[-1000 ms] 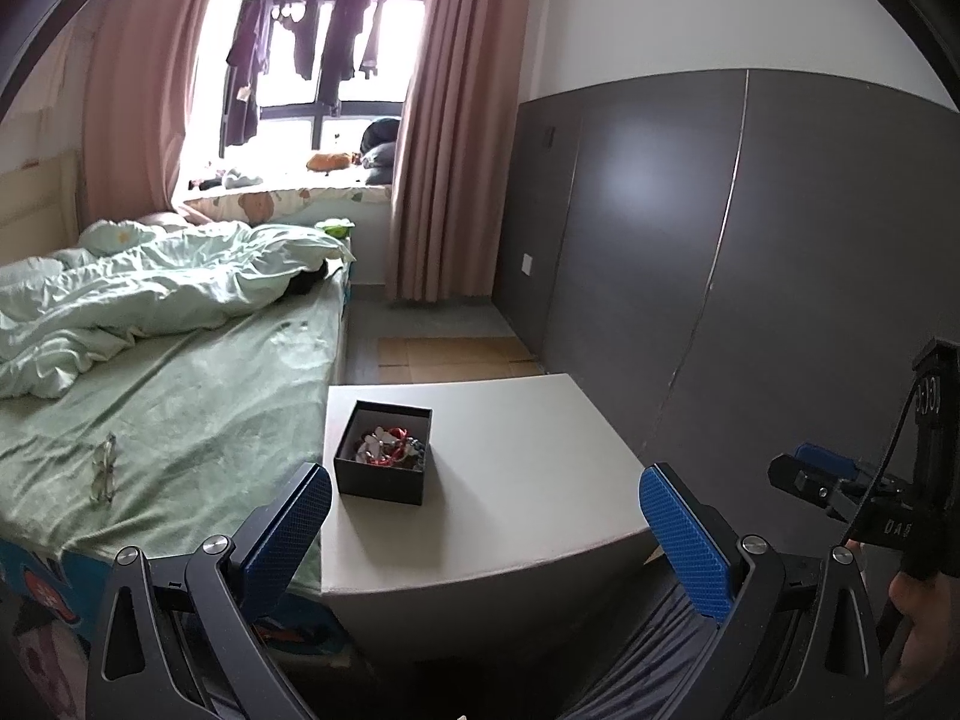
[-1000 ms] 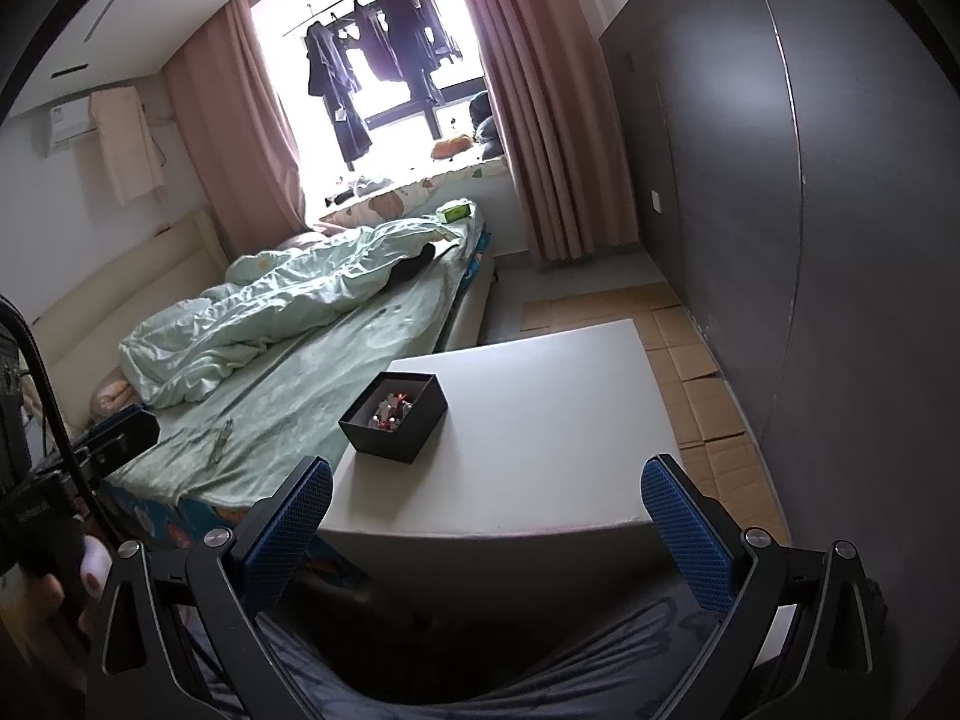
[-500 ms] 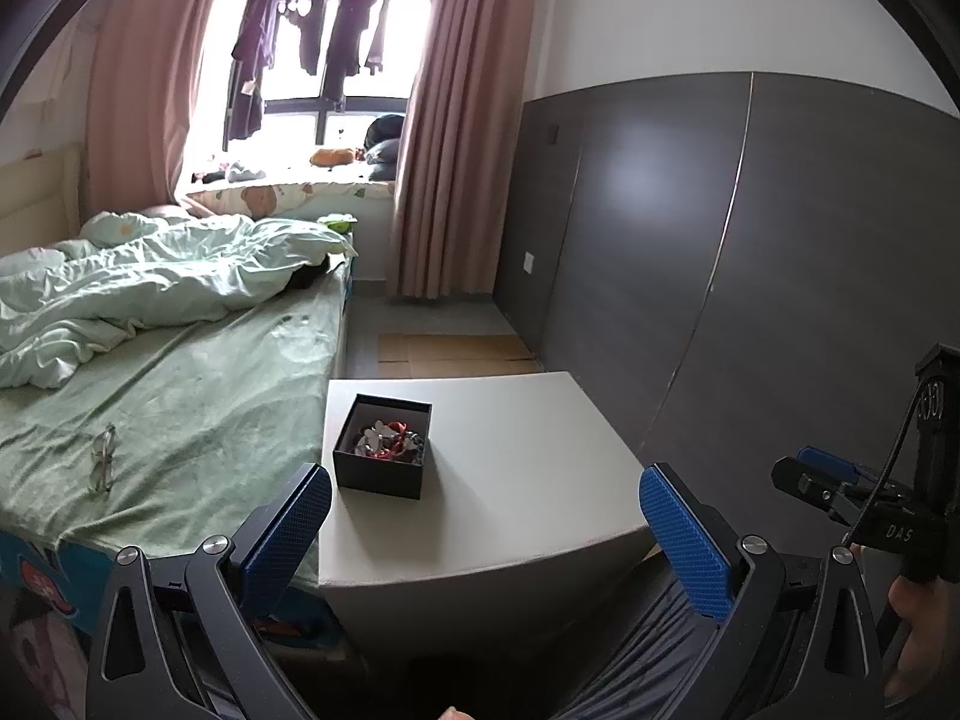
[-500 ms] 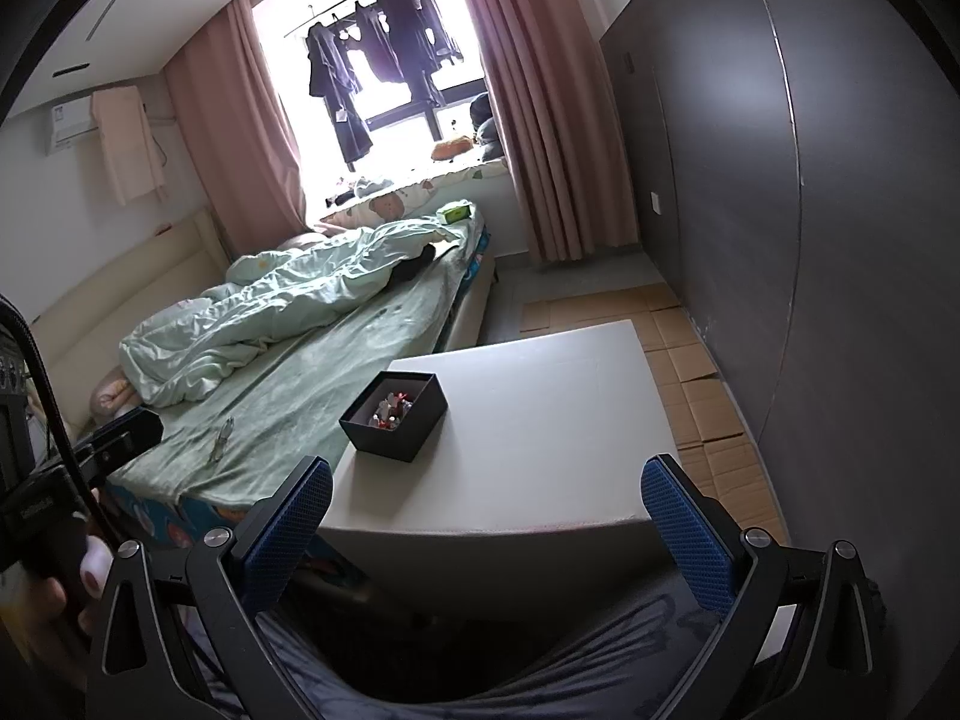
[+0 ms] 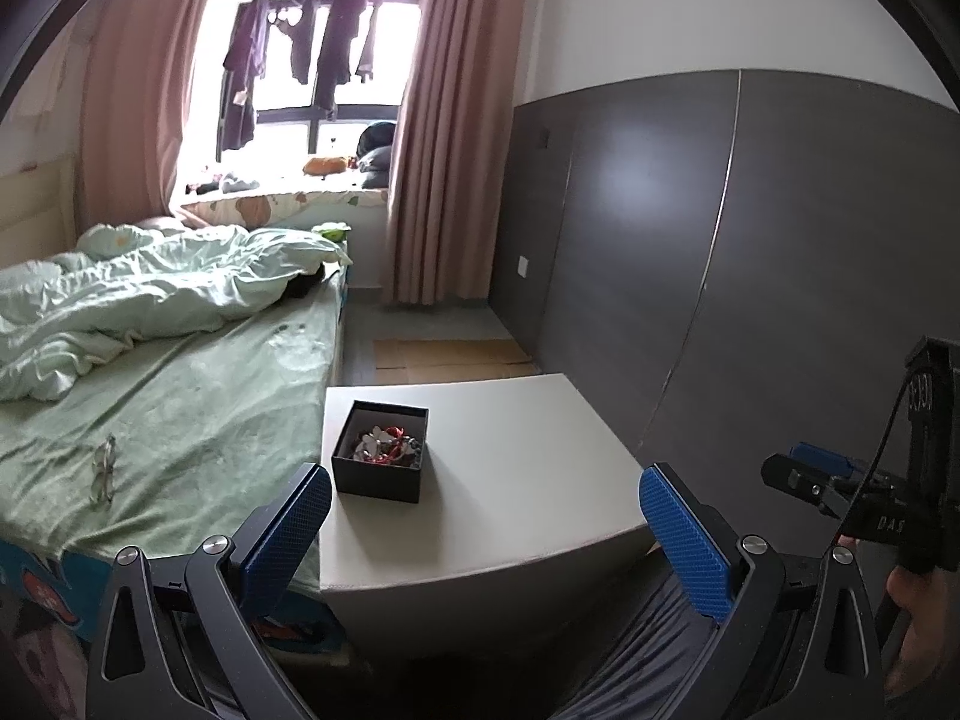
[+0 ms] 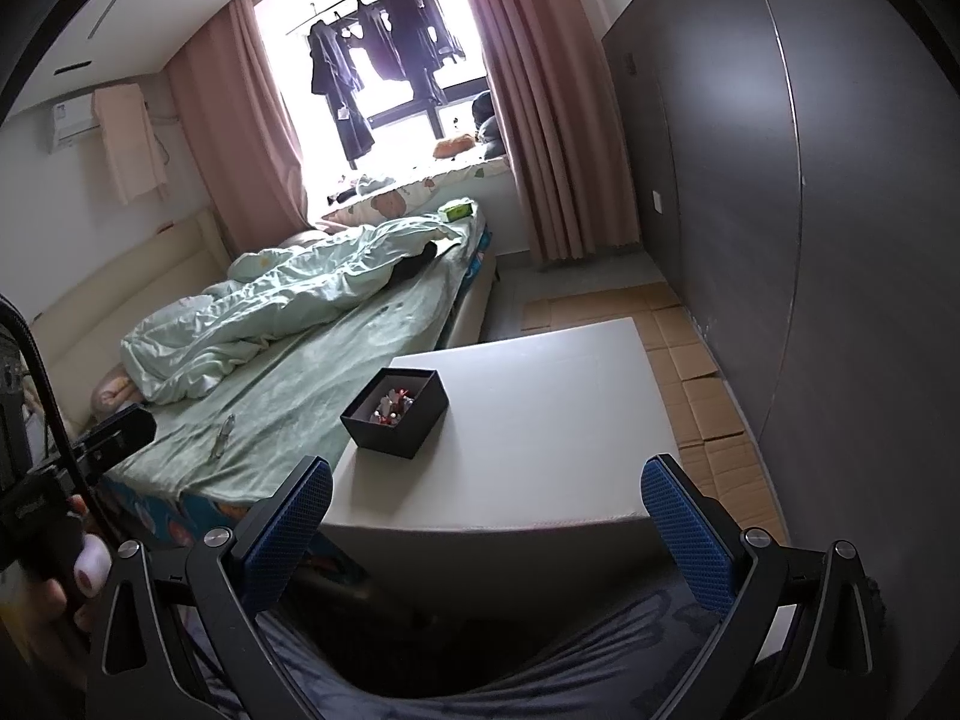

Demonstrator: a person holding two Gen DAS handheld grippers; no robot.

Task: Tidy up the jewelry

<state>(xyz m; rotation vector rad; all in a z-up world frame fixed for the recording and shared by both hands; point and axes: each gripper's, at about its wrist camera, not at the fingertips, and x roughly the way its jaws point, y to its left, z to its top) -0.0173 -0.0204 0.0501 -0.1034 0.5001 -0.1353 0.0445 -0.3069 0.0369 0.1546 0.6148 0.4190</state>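
A small black open box (image 5: 379,451) stands on the left part of a white table (image 5: 516,480). It holds a tangle of red, white and silver jewelry (image 5: 387,445). The box (image 6: 396,413) and jewelry (image 6: 393,405) also show in the right wrist view. My left gripper (image 5: 485,531) is open and empty, held back from the table's near edge. My right gripper (image 6: 486,528) is open and empty, also short of the table (image 6: 540,420). Each gripper shows at the edge of the other's view.
A bed with green sheets (image 5: 168,396) and a rumpled duvet (image 5: 138,300) touches the table's left side. Glasses (image 5: 103,474) lie on the sheet. A dark grey wall panel (image 5: 720,252) runs along the right. Cardboard (image 6: 690,372) covers the floor beyond the table.
The left wrist view has tilted up and shifted slightly, so the box sits a bit lower and nearer. The right wrist view is almost unchanged. Both grippers stay open.
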